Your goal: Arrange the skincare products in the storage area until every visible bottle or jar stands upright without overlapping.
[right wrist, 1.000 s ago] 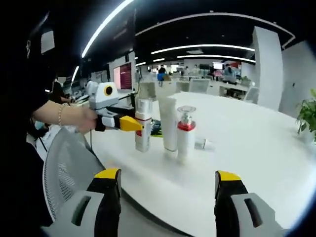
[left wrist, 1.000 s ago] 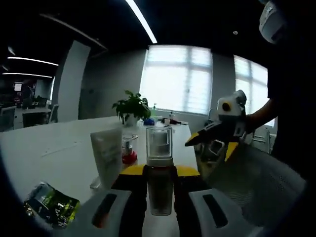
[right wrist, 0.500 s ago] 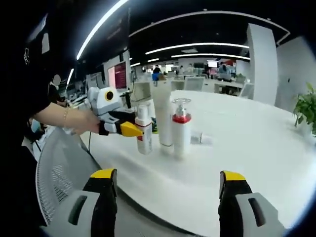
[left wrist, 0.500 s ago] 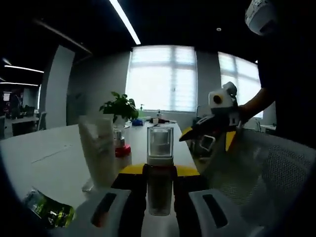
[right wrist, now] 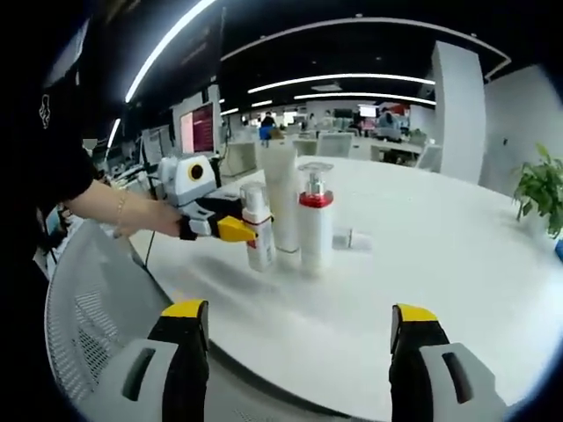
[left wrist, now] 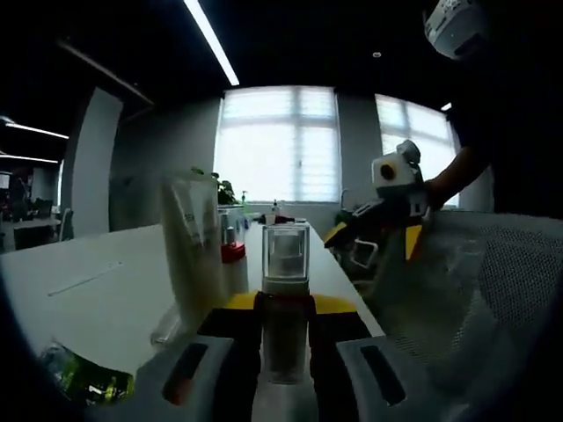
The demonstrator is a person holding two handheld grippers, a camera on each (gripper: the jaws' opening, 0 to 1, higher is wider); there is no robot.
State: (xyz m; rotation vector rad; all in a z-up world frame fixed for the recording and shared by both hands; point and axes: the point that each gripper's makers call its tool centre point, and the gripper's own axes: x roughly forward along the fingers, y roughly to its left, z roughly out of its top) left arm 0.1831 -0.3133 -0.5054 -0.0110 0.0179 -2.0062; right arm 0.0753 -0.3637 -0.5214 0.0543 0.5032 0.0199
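A small clear-capped pump bottle stands upright between the jaws of my left gripper, which is shut on it. From the right gripper view, the left gripper holds this bottle with its base down at the table top, just left of a tall white tube and a white pump bottle with a red collar; both stand upright. In the left gripper view the tube and red-collared bottle are close on the left. My right gripper stands open off the table's edge and also shows as the right gripper.
A green foil packet lies on the white table near the left gripper. A small clear item lies behind the bottles. A mesh chair back sits by the table edge. A potted plant stands far off.
The left gripper has carried the small bottle down and in beside the tube and the red-collared bottle. The right gripper has stayed open, its view shifting slightly.
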